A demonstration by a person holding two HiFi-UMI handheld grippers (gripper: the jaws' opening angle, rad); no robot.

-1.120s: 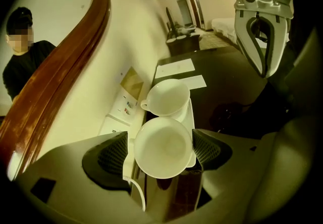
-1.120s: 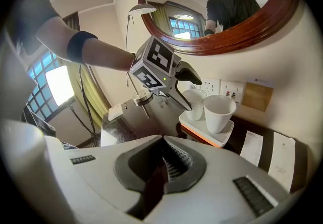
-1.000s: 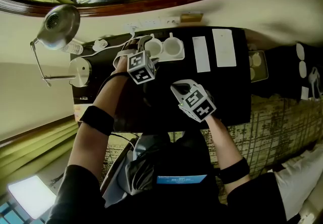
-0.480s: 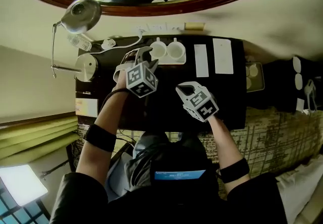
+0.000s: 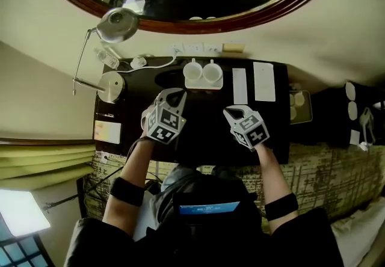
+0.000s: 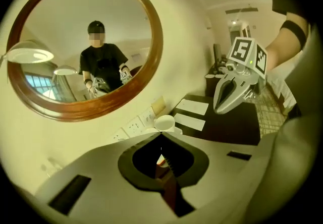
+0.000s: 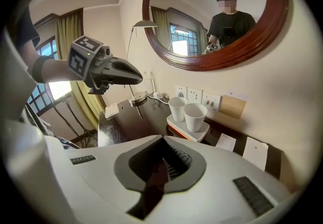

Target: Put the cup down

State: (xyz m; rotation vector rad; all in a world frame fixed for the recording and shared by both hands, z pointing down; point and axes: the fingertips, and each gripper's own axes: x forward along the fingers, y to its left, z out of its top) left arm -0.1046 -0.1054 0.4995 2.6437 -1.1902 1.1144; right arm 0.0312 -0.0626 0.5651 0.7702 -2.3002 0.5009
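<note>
- Head view: cup point(image 5: 192, 71) stands beside second cup point(image 5: 212, 71) on tray point(image 5: 203, 85), upper centre.
- Below it, left gripper point(image 5: 175, 96): jaws just closed together, nothing between.
- At centre right, right gripper point(image 5: 231, 113): jaws together, empty.

Glossy dark desk point(image 5: 207, 112), matt white cups point(image 5: 194, 71), polished wood mirror frame point(image 5: 180, 27)

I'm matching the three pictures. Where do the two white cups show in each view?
Head view: white cups top centre, against the wall.
Left gripper view: one cup at centre, below the mirror.
Right gripper view: centre, slightly right.
Shared landmark: the round wood-framed mirror.
</note>
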